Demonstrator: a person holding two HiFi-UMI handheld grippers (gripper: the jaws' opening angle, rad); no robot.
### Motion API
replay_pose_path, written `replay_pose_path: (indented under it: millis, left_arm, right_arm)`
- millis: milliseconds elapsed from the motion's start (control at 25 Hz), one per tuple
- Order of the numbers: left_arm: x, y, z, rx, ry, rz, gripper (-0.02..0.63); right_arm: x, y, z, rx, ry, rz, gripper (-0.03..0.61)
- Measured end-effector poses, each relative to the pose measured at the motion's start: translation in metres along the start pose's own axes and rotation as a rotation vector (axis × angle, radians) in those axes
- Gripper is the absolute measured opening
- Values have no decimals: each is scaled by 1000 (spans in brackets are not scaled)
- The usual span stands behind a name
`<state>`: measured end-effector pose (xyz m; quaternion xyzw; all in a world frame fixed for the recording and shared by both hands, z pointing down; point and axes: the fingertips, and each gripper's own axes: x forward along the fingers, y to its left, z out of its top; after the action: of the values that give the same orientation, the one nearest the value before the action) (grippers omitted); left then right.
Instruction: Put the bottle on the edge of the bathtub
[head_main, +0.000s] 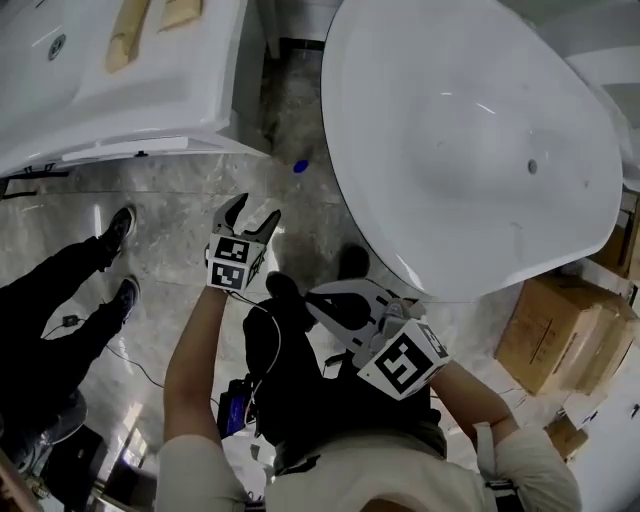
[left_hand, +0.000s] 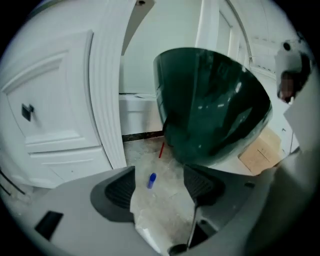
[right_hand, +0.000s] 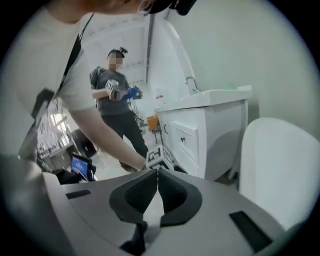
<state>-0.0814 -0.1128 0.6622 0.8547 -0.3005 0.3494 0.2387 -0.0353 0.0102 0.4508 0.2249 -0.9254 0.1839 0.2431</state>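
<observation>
A white oval bathtub (head_main: 470, 150) filled the right of the head view, its rim bare; from the left gripper view its outer wall (left_hand: 210, 110) looked dark green. Across a narrow gap stood a white vanity cabinet (head_main: 150, 90) with panelled doors, and grey marbled floor (head_main: 170, 200) ran between the two. Cardboard boxes (head_main: 560, 330) sat on the floor beside the tub's right flank. At the left edge were the black trouser legs and shoes of a second person (head_main: 60, 290); the right gripper view showed that person (right_hand: 117, 90) standing in a grey top, well apart from the cabinet. The left gripper (head_main: 245, 215) was held out over the floor with its jaws spread wide (left_hand: 159, 172) and nothing between the pads. The right gripper (head_main: 325, 303) hung close to the wearer's body, its jaws pressed tip to tip (right_hand: 157, 172) and clasping nothing. The small blue bottle (head_main: 300, 167) lay on its side on the floor in the gap between cabinet and tub, near the tub's base and not on its edge; the left gripper view framed the bottle (left_hand: 151, 180) between the open jaws but beyond them, untouched. A thin red stick (left_hand: 161, 150) lay on the floor just past it, against the tub's foot.
</observation>
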Motion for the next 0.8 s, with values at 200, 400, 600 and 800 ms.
replay_pose_path:
  millis: [200, 400, 600, 800]
  left_arm:
    - [-76, -23, 58, -53, -18, -7, 348]
    - [-152, -56, 127, -61, -93, 5, 347]
    - [-232, -64, 193, -69, -218, 55, 347]
    - [-301, -80, 224, -130, -316, 82, 347]
  right_arm:
    - [-69, -9, -2, -149, 156, -148, 29]
    - [-134, -4, 35, -151, 134, -193, 29]
    - [-174, -1, 80, -219, 78, -249, 29]
    - [-205, 10, 126, -316, 30, -213, 29]
